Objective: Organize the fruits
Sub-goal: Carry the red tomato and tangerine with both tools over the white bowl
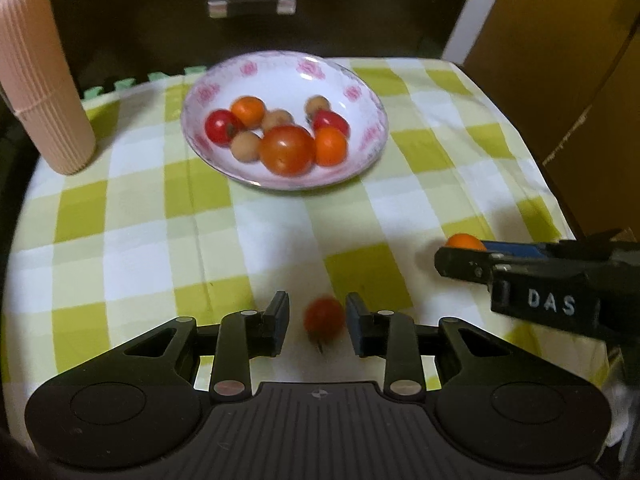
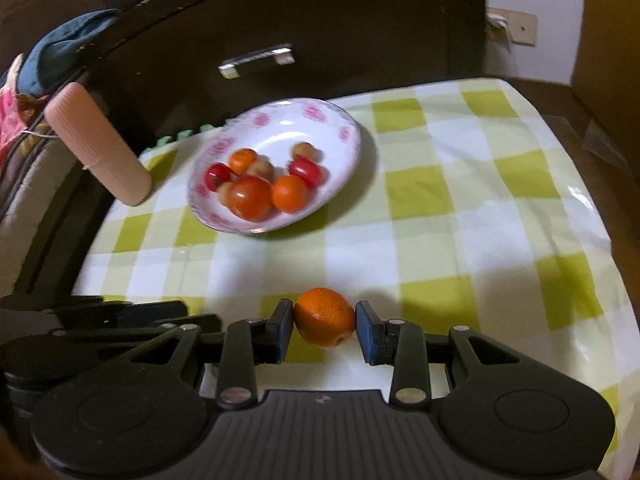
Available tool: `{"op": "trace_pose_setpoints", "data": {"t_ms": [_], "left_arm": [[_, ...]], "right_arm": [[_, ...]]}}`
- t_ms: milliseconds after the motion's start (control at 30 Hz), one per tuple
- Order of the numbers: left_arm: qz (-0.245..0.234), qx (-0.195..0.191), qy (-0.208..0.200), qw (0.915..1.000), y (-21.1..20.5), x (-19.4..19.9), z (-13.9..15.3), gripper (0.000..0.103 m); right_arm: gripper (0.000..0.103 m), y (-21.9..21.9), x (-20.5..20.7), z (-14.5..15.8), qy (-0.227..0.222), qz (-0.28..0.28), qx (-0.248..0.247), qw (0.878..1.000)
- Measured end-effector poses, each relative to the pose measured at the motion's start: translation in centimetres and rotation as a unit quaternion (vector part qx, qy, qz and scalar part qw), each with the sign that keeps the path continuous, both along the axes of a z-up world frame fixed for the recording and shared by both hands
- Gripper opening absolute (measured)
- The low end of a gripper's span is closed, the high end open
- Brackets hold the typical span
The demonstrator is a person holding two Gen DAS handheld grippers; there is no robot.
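A white bowl with pink flowers [image 1: 352, 80] [image 2: 344, 120] stands at the back of the checked cloth and holds several tomatoes, small oranges and brown fruits. A small red tomato [image 1: 324, 319] lies on the cloth between the fingers of my left gripper [image 1: 318, 314]; gaps show on both sides, so the gripper is open. My right gripper [image 2: 325, 322] has its pads against both sides of a small orange [image 2: 325, 317] on the cloth. In the left wrist view the right gripper [image 1: 464, 256] enters from the right, the orange [image 1: 464, 241] showing behind its finger.
A ribbed pink cylinder [image 1: 38, 80] [image 2: 96, 144] stands at the back left of the cloth. A dark cabinet with a metal handle [image 1: 252, 4] [image 2: 256, 60] rises behind the table. The table's right edge drops off by brown boxes [image 1: 560, 60].
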State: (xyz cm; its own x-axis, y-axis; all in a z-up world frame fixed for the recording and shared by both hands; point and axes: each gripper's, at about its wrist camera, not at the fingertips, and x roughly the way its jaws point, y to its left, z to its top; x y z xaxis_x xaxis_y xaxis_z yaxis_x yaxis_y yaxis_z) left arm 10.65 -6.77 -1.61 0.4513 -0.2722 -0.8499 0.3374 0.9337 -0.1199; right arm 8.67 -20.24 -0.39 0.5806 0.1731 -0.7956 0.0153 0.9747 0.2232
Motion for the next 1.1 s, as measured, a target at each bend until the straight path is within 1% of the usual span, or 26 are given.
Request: {"op": "trace_pose_setpoints", "data": {"t_ms": [200,267,333,400,600,833,1100], "left_arm": [[-0.003,0.004,0.011,0.9999,-0.9,0.6,-1.1,0.042],[-0.007,0.017,0.009,0.9998,-1.1,0.6,-1.5,0.045],[-0.004,0.02,0.012,0.9997,-1.0,0.7,-1.7,0.043],[0.001,0.016,0.017,0.9997,-0.7,0.8,-2.0,0.036],[-0.002,0.027,0.017,0.9995,-1.0,0.5,-2.4,0.034],[0.018,0.006,0.013,0.9997,0.0,1.0,-1.6,0.034],[0.028,-0.018,-0.006,0.9994,0.5,1.5,0.2,0.034]], "right_arm": [[0.033,-0.8,-0.4,-0.8,0.013,-0.006,0.002,1.0],[0.033,-0.6,-0.4,-0.8,0.013,-0.003,0.002,1.0],[0.033,-0.6,-0.4,-0.9,0.015,-0.002,0.001,1.0],[0.033,-0.6,-0.4,-0.9,0.016,-0.002,0.001,1.0],[0.033,-0.4,-0.3,-1.0,0.017,0.0,0.0,1.0],[0.033,-0.4,-0.3,-1.1,0.017,0.002,0.002,1.0],[0.033,-0.3,-0.1,-0.8,0.012,0.001,0.007,1.0]]}}
